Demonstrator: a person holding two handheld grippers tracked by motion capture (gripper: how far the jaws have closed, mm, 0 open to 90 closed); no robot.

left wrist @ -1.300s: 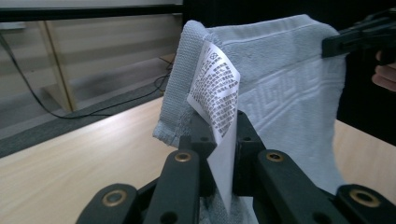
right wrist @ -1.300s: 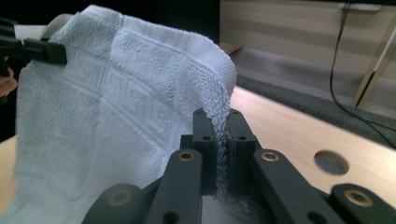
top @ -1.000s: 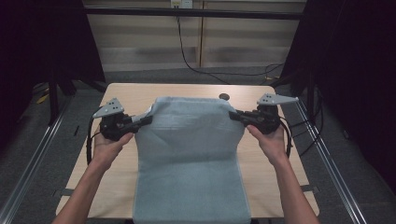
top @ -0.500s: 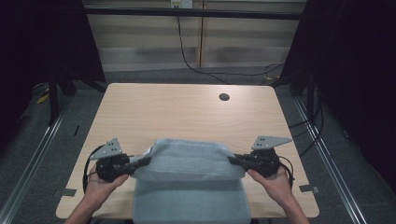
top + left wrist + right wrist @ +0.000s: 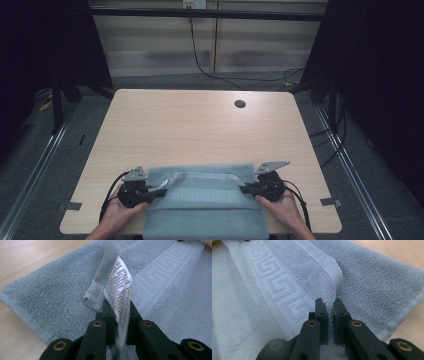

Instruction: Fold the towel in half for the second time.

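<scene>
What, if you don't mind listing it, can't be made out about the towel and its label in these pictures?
- Towel: its near end is cut off by the bottom edge of the high view.
- Care label: the print is too small to read in the left gripper view; its lower end is hidden between the jaws.
- Towel corner: hidden inside the right gripper.

1. The towel (image 5: 205,205) runs off the high view's bottom edge, so its near end is cut off.
2. The care label (image 5: 120,287) carries print too small to read.
3. Both forearms are cut off at the high view's bottom edge.
4. The surroundings beside the surface (image 5: 200,125) are too dark to make out.
</scene>
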